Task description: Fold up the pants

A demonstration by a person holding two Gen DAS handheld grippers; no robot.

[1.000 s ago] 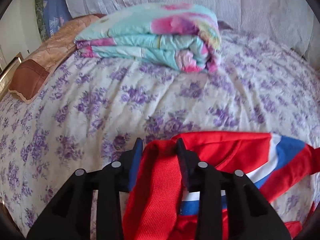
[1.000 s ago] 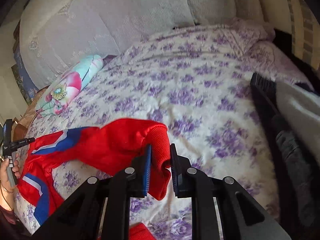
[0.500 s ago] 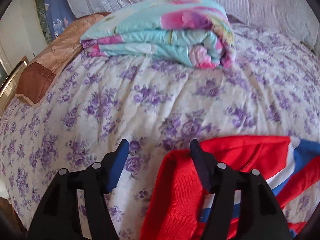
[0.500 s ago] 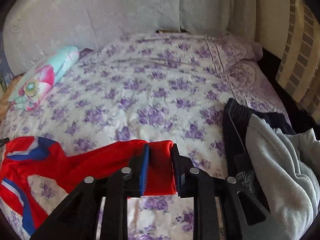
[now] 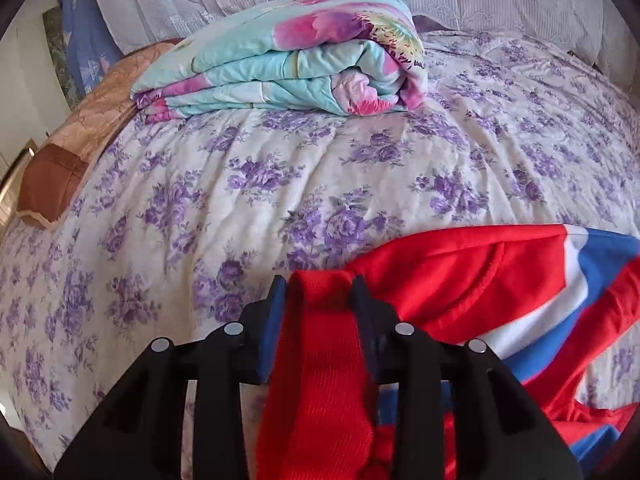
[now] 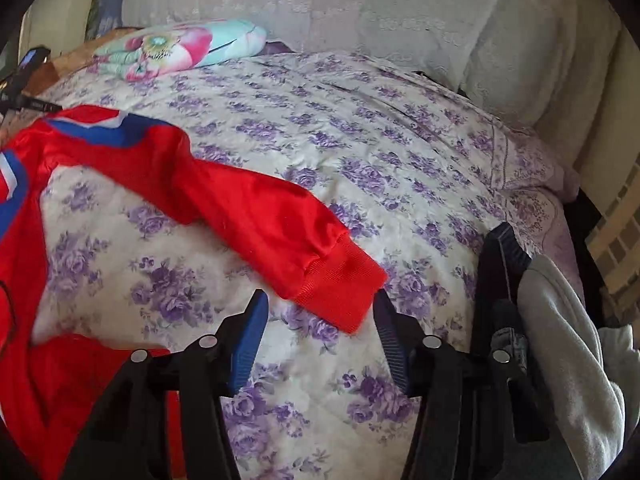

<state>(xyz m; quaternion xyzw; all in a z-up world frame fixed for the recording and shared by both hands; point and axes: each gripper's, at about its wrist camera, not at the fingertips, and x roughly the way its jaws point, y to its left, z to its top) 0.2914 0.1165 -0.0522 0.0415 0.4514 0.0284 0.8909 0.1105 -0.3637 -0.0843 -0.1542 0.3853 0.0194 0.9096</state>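
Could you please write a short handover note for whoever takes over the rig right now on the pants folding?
Left gripper: shut on the red ribbed waistband of the pants.
Right gripper: open, with the ribbed leg cuff lying on the floral bedspread between its fingers, not gripped.
Pants: spread across the bedspread, one leg stretched out flat, the other bunched near the rig.
Done: one leg laid out.
Left: probably straighten the second leg, then fold.

A folded floral quilt (image 5: 288, 68) lies on the purple-flowered bedspread (image 5: 280, 184) (grey clothes (image 6: 560, 340) nearby).
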